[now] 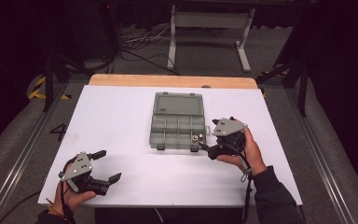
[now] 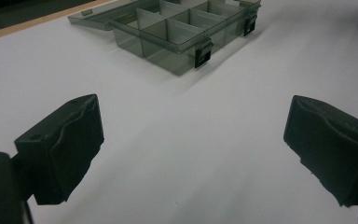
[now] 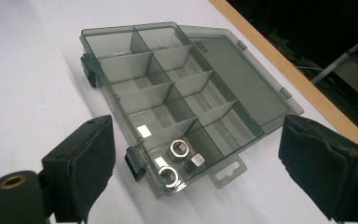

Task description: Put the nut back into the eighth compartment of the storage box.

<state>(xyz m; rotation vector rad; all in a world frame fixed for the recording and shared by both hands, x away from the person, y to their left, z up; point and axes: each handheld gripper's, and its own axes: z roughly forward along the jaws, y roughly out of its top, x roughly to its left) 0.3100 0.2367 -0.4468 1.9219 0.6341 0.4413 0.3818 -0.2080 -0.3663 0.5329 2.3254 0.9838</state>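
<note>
From above, a white table top [image 1: 121, 121] carries a grey see-through compartment box [image 1: 177, 122] near its middle, its lid folded flat toward the far edge. The right gripper [image 1: 207, 140] is held just beside the box's near right corner, jaws released and empty, a hand [image 1: 247, 151] wrapped round its body. A few small metal nuts [image 1: 196, 138] glint in the compartment at that same corner. Well apart, toward the near left corner of the table, the left gripper [image 1: 108, 165] rests low over the bare surface with its jaws spread wide, nothing between them.

In the left gripper view, the two black jaws stand far apart over plain white table [image 2: 191, 154]. The box [image 2: 177, 35] lies farther off near the top edge, its dividers and two dark latches [image 2: 203, 51] facing this way.

In the right gripper view, the jaws stand wide on either side of the box's near end without touching it. The box [image 3: 168, 93] runs away in two rows of compartments, the lid [image 3: 242, 79] open to the right. Three silvery nuts [image 3: 179, 161] sit together in the nearest compartment, by the hanging tab [image 3: 226, 173]; the other compartments look empty. The table's wooden edge [image 3: 289, 70] runs behind.
</note>
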